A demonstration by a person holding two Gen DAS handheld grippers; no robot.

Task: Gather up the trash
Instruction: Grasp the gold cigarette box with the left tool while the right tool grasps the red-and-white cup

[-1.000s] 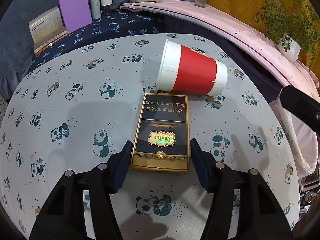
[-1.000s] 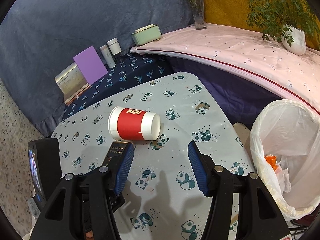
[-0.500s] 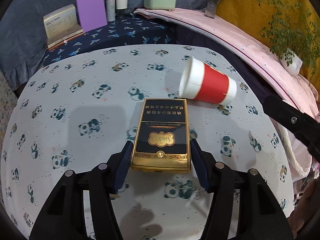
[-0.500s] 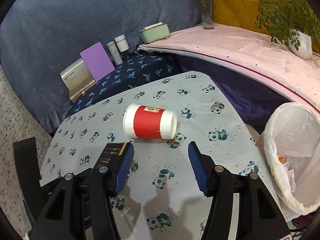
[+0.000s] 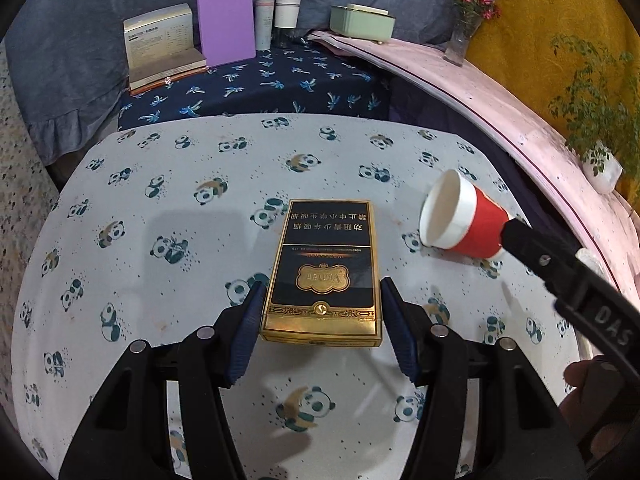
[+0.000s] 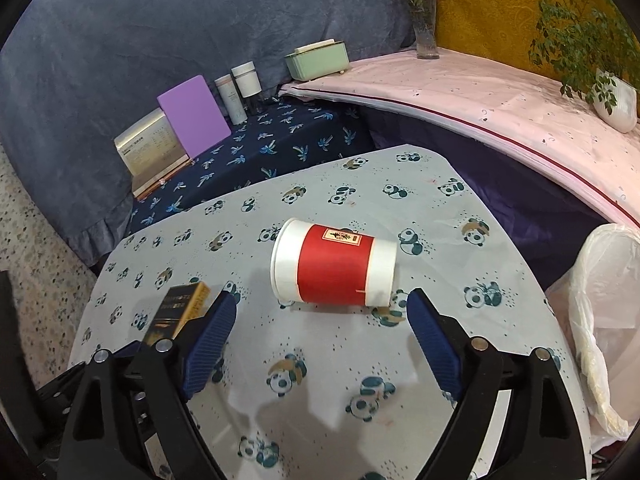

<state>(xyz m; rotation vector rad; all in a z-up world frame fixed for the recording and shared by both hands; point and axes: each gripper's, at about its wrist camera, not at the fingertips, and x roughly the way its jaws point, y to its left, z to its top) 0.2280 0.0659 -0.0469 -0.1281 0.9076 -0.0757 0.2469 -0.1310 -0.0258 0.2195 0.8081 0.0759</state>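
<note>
A black and gold cigarette box (image 5: 324, 272) sits between the blue pads of my left gripper (image 5: 320, 316), which is shut on it and holds it above the panda-print tablecloth (image 5: 160, 208). The box also shows at the left in the right wrist view (image 6: 176, 312). A red and white paper cup (image 6: 334, 268) lies on its side on the table, just beyond my right gripper (image 6: 320, 320), whose jaws are open on either side of it. The cup shows at the right in the left wrist view (image 5: 460, 220).
A white plastic trash bag (image 6: 600, 312) hangs open off the table's right edge. Behind the table a dark blue shelf (image 5: 256, 84) holds a book, a purple box (image 5: 226, 26), two jars and a green box (image 5: 362, 20). A pink-covered ledge (image 6: 500, 92) carries a vase and a plant.
My left gripper has lifted the cigarette box and pulled back from the cup. My right gripper has moved in toward the cup, away from the trash bag.
</note>
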